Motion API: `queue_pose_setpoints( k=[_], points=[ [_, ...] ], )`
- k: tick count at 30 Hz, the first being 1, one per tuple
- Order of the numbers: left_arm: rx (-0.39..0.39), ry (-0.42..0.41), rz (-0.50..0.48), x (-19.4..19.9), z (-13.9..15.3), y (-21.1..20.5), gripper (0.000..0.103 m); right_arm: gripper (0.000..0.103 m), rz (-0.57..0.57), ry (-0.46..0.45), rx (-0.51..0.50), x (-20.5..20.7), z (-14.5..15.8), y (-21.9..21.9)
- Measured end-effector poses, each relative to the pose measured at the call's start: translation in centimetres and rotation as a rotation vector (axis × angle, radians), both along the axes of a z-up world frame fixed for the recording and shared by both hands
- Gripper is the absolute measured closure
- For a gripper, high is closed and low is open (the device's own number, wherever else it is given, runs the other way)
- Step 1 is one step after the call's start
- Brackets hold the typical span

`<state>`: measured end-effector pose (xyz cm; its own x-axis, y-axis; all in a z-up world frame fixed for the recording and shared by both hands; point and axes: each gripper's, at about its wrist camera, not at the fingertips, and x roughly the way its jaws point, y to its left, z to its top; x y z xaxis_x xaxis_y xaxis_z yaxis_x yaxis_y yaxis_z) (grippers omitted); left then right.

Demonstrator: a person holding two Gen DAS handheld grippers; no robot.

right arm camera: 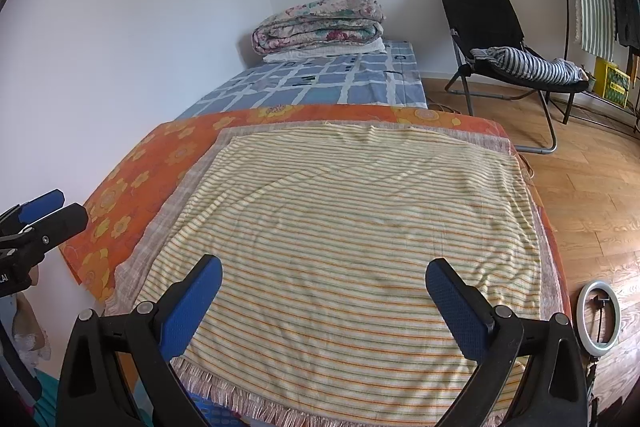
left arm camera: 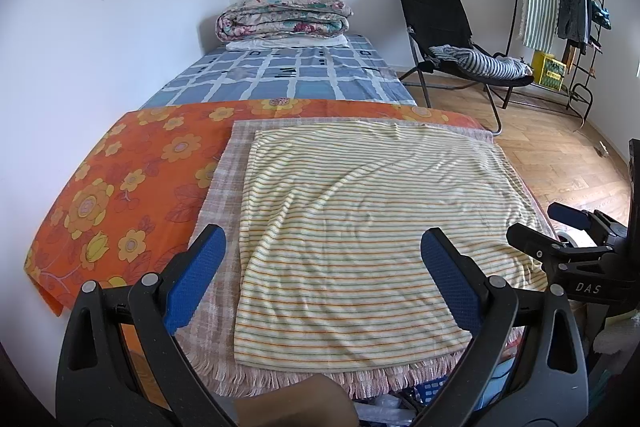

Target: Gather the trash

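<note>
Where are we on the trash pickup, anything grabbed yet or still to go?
Nothing looks collected: the left gripper and right gripper are both open and empty above the striped cloth. No trash or bin shows clearly on the cloth or the wooden floor; a small scrap on the floor is too small to identify. In hand: nothing. Left: finding the trash, since these views show none on the bed.

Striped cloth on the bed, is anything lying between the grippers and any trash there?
No trash shows on the striped cloth, so there is no path to judge. Both the left gripper and right gripper hang open above it, holding nothing.
</note>
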<state>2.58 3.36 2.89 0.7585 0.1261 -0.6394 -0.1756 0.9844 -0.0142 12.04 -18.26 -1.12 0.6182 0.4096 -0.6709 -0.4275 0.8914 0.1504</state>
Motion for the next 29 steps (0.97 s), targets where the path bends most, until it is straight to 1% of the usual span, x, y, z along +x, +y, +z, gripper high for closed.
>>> queue_pose_setpoints(
  k=[15, 23, 27, 29],
  points=[
    [0.015, 0.002, 0.010, -0.6, 0.5, 0.4, 0.003, 0.000, 0.000, -0.002, 0.002, -0.1, 0.0, 0.2],
    [0.018, 0.000, 0.025, -0.8, 0.5, 0.8, 0.003, 0.000, -0.001, -0.002, 0.000, -0.1, 0.0, 0.2],
    [0.032, -0.007, 0.034, -0.9, 0.5, 1.1, 0.003, 0.000, -0.002, -0.002, 0.001, -0.1, -0.1, 0.2],
    [0.025, -0.007, 0.040, -0.9, 0.5, 1.2, 0.003, 0.000, -0.002, -0.001, 0.000, -0.2, -0.1, 0.2]
  ],
)
